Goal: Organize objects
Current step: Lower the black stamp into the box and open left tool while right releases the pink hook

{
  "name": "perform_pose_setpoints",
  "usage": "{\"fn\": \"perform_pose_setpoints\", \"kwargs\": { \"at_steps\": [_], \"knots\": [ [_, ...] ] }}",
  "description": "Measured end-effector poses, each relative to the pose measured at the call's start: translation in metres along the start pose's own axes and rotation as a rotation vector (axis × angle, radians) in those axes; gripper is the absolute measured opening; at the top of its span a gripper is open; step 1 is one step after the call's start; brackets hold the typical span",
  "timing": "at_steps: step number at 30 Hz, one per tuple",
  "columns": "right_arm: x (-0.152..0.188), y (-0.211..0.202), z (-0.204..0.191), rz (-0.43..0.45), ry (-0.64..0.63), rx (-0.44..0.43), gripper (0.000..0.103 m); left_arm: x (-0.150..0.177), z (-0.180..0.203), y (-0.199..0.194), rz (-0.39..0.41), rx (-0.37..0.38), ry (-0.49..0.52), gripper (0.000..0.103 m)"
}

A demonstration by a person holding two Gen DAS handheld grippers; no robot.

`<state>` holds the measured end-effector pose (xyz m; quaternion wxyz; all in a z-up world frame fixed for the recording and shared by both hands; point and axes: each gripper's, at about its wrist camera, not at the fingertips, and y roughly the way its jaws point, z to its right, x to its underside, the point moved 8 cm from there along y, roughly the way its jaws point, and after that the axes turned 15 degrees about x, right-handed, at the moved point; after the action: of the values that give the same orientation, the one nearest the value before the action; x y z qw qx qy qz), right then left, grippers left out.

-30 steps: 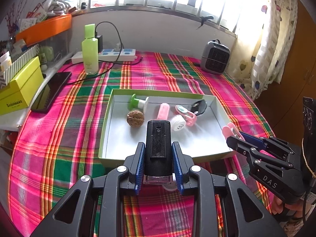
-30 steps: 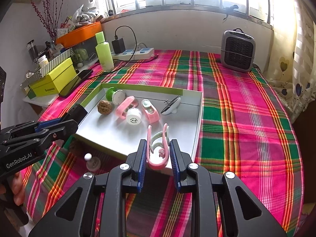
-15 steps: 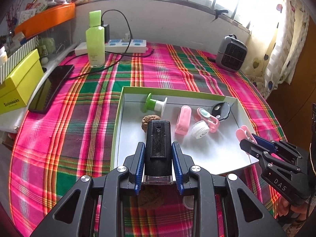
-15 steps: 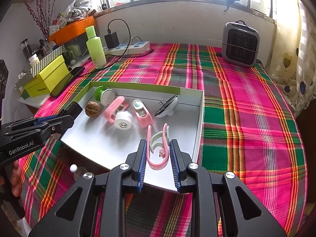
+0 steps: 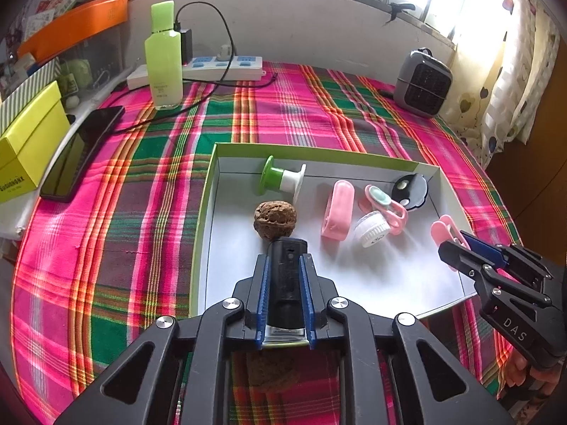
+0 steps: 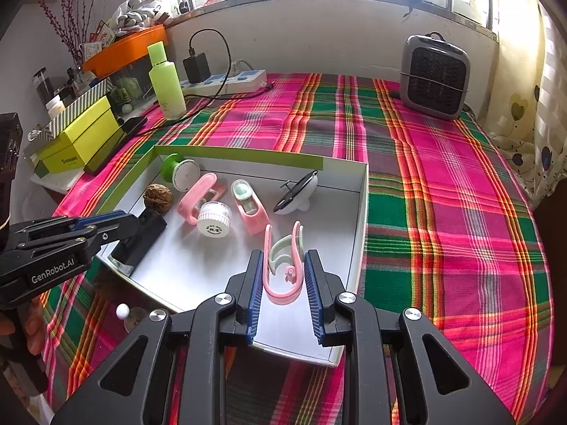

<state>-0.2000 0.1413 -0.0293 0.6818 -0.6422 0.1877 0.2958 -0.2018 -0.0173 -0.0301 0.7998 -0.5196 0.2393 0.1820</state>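
Both grippers have come forward and down over the white tray (image 5: pixel 386 285) compared with a second ago; tray contents haven't shifted. Left gripper (image 5: pixel 285 272) is clamped on the black rectangular block (image 5: pixel 286 276), and its jaws have just closed a bit further with the block between them; the block's front end now hangs over the tray's near-left floor, just short of the walnut (image 5: pixel 275 219), where earlier it was back at the near rim. Right gripper (image 6: pixel 283 276) is clamped on the pink-and-green clip (image 6: pixel 285 265), pads pressing its sides, same grip as before, clip now above the tray's near-right floor. Inside the tray, a back row: green-and-white spool (image 5: pixel 281 179) at the far-left corner, pink holder (image 5: pixel 339 209), white ribbed cap (image 5: pixel 372 228) touching the pink-and-mint clip (image 5: pixel 382 202), black round lid (image 5: pixel 410 188) at the far-right corner. Front half of the tray floor is bare, so room there. Tray's green rim runs along the left and far walls; the near edge passes under both grippers. Outside the near rim on the plaid cloth (image 6: pixel 443 212): a second walnut (image 5: pixel 273 372) under the left gripper and a small white-knobbed piece (image 6: pixel 124 313). Right of the tray the cloth is open out to the grey heater (image 6: pixel 435 76); on the left, the phone (image 5: pixel 79 152) and yellow box (image 5: pixel 30 141) sit at the table edge.
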Motion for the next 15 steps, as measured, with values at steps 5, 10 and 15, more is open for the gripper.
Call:
{"fn": "perform_pose_setpoints", "kwargs": {
  "at_steps": [5,10,15],
  "knots": [
    [-0.0003,0.0018,-0.0004,-0.003,0.004,0.002,0.024,-0.0007,-0.0010,0.0000,0.004,0.000,0.003,0.016],
    [-0.0003,0.0052,-0.0009,-0.009,0.001,0.007,0.024,-0.0019,-0.0001,0.0000,0.001,-0.001,-0.002,0.016],
    [-0.0001,0.0097,0.0013,-0.018,0.001,0.016,0.024,-0.0025,0.0003,0.0014,0.002,0.003,0.000,0.016]
  ]
}}
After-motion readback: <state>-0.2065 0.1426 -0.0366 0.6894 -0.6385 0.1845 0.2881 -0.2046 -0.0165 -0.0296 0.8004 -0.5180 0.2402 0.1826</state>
